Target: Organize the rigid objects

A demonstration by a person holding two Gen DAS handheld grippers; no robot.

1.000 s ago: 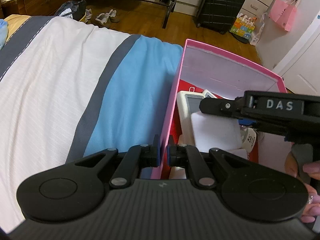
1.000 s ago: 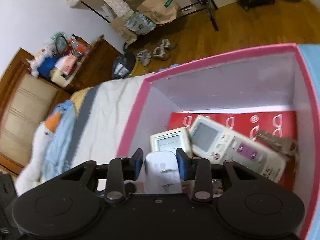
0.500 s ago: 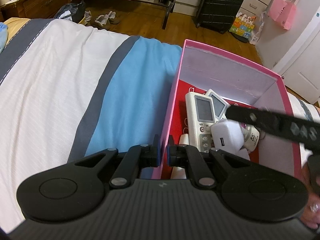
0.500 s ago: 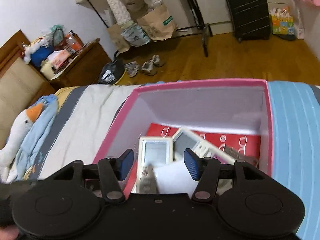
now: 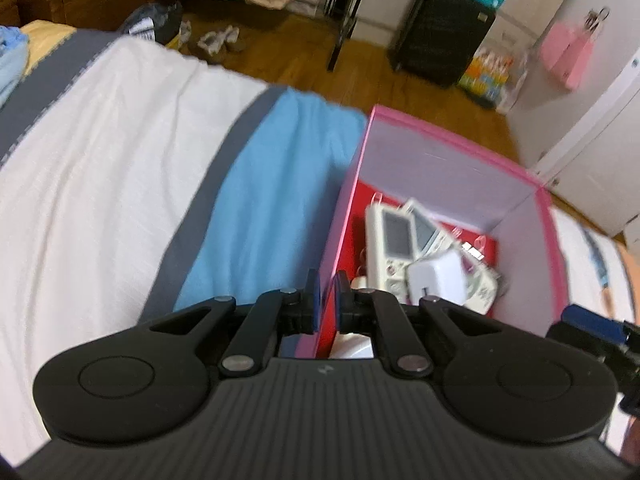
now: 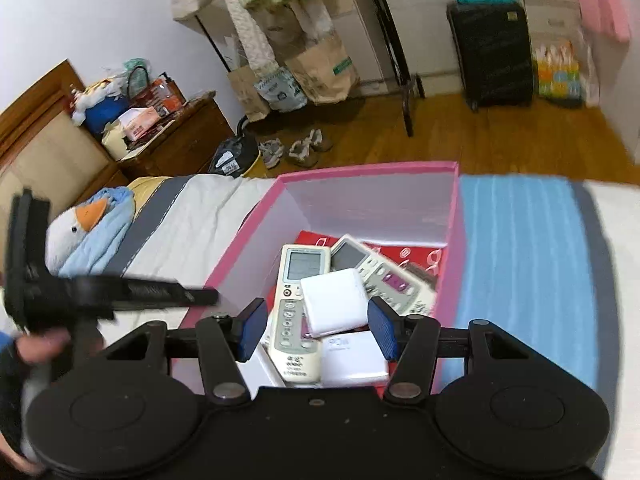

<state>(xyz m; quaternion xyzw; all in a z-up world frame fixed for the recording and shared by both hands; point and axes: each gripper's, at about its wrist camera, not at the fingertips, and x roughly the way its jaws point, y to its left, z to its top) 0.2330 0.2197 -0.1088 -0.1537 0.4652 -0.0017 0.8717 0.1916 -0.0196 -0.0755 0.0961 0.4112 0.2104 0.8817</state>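
Observation:
A pink box (image 5: 440, 136) sits on the bed, and my left gripper (image 5: 327, 300) is shut on its left wall. Inside lie two white remotes (image 5: 390, 248), with a white charger block (image 5: 438, 276) on top of them. In the right wrist view the same box (image 6: 368, 170) holds the remotes (image 6: 298, 292), the charger (image 6: 334, 304) and another white block (image 6: 352, 360). My right gripper (image 6: 316, 328) hovers open above the box's near end, with nothing pressed between its blue pads. The charger lies loose below it. The left tool (image 6: 120, 292) shows as a black bar at the left.
The bed cover (image 5: 120, 168) is white with grey and blue stripes. A goose plush (image 6: 80, 224) lies near the headboard. Beyond the bed are a wooden floor with shoes (image 6: 296, 148), a black suitcase (image 6: 494, 52), paper bags and a cluttered bedside cabinet (image 6: 176, 136).
My right gripper opened and let go of the white charger, which now rests on the remotes. The gripper then drew back and up out of the box. The left grip on the wall held.

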